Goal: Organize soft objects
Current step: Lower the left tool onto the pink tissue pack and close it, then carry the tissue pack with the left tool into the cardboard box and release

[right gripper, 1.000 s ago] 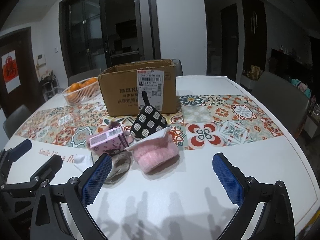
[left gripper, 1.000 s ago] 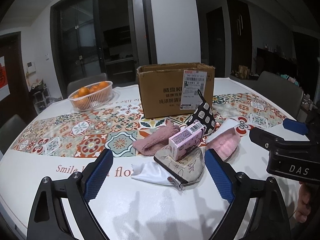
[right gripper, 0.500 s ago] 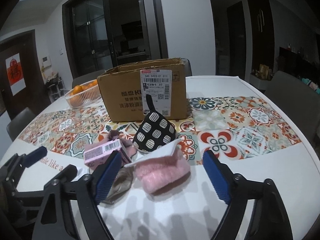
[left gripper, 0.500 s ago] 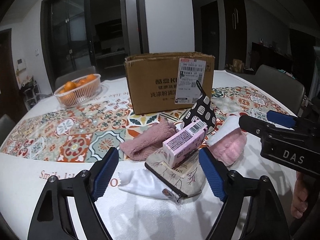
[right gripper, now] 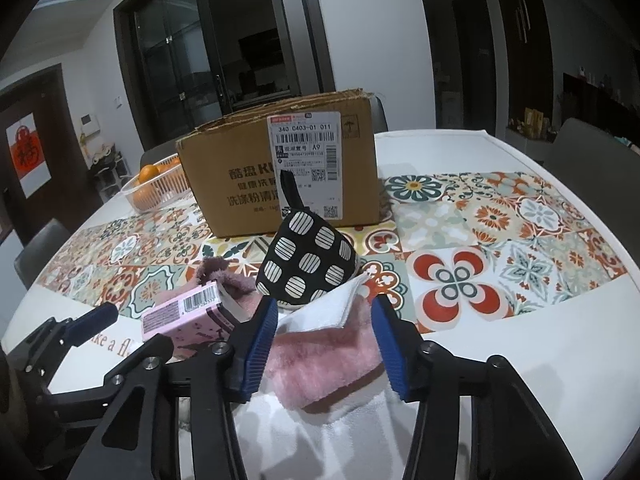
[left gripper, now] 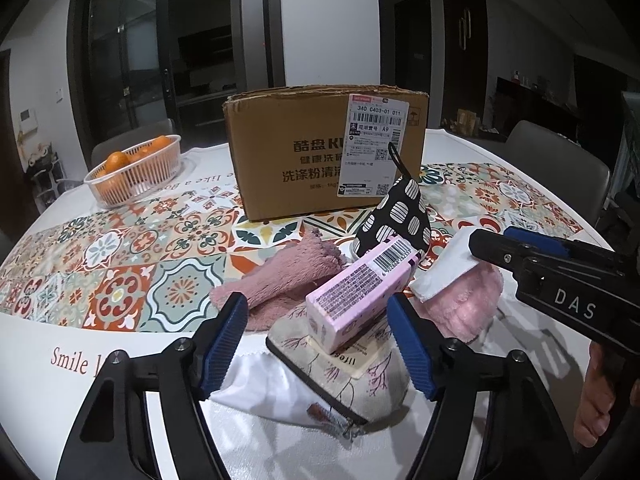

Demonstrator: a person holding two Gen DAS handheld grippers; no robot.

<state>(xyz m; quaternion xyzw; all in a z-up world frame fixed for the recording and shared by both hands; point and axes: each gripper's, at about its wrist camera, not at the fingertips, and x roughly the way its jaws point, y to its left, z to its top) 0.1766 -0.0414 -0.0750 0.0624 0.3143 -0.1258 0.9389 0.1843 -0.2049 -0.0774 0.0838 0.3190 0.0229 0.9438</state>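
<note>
A pile of soft things lies before a cardboard box [left gripper: 320, 148] [right gripper: 280, 172]. My left gripper [left gripper: 316, 340] is open, its fingers either side of a pink tissue pack [left gripper: 360, 292] resting on a floral zip pouch [left gripper: 352, 376]. A mauve towel [left gripper: 280, 276] and a white cloth [left gripper: 264, 392] lie beside it. My right gripper [right gripper: 324, 340] is open around a folded pink fluffy cloth [right gripper: 320, 360] with a white cloth [right gripper: 320, 312] on top. A black-and-white spotted pot holder [right gripper: 308, 264] stands behind.
A white basket of oranges [left gripper: 132, 172] stands at the back left. The round table has a patterned tile runner [right gripper: 500, 240] across it. Grey chairs [left gripper: 560, 164] stand around the table. The right gripper shows in the left wrist view [left gripper: 560, 276].
Both grippers have moved forward and down toward the pile. The left now straddles the tissue pack and pouch; the right now straddles the pink fluffy cloth. Both stay open.
</note>
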